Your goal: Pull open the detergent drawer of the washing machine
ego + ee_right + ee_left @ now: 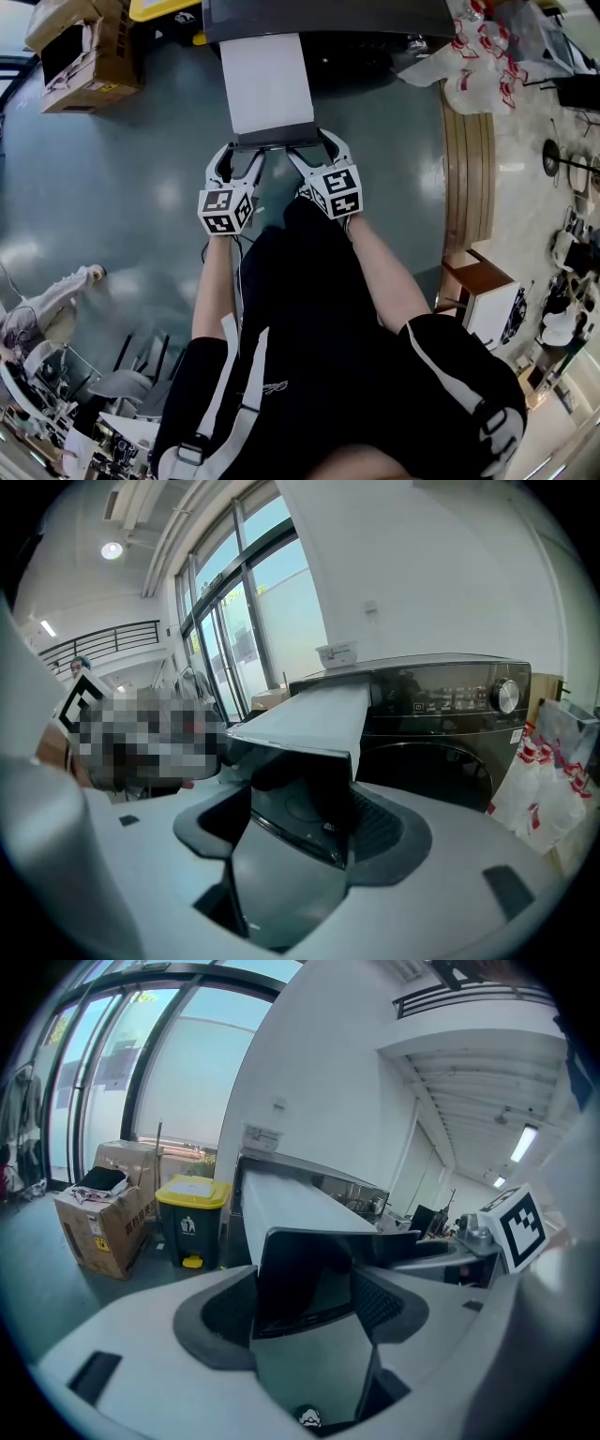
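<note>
Left tool (pixel 244 157) and right tool (pixel 311 155) each clamp the dark front of the drawer (pixel 267 84), extended from washer (pixel 375 28) ahead

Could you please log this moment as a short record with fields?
Machine: dark washing machine, front-loading
Drawer: drawer pulled well out, white top showing
Left gripper: left gripper shut on the drawer's dark front panel, left end
Right gripper: right gripper shut on the same panel, right end
Beside machine, one side: yellow-lidded bin and cardboard box
Beside machine, other side: white bag with red print
Task status: drawer appears open
</note>
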